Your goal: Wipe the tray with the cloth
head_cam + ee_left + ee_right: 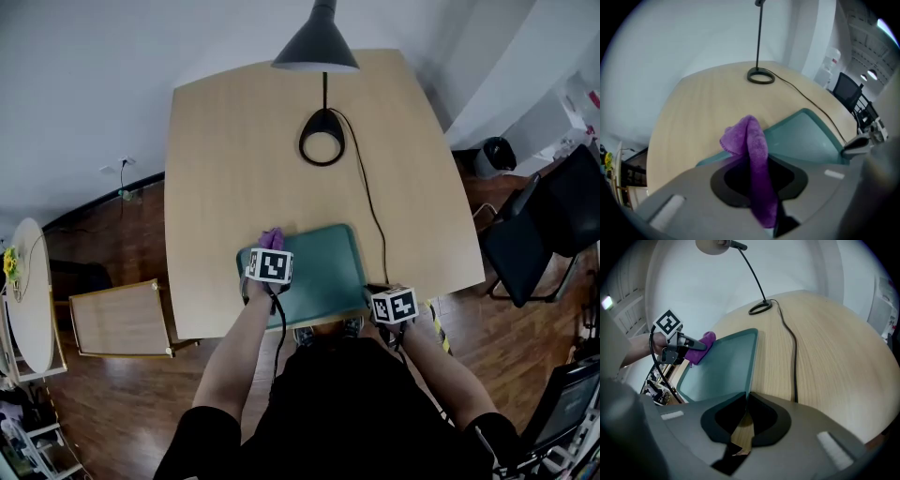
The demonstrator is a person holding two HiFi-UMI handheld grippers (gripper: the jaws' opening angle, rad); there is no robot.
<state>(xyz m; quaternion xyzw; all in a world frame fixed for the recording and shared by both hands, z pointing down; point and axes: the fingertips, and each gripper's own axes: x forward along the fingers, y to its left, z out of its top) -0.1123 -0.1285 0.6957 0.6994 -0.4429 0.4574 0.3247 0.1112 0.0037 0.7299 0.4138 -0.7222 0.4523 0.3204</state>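
Pinching the purple cloth [750, 140], L tool [752, 164] sits at far-left corner of the teal tray [806, 136]. Tray lies at bench [253, 141] near edge. R tool [744, 401] nips tray's near-right rim.

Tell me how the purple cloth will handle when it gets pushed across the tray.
Likely floppy: the purple cloth folds over limply beyond the left gripper, which is shut on it. Probably light, since that one pinch carries it. Its fuzzy surface should drag rather than slide on the smooth green tray, so it may bunch up.
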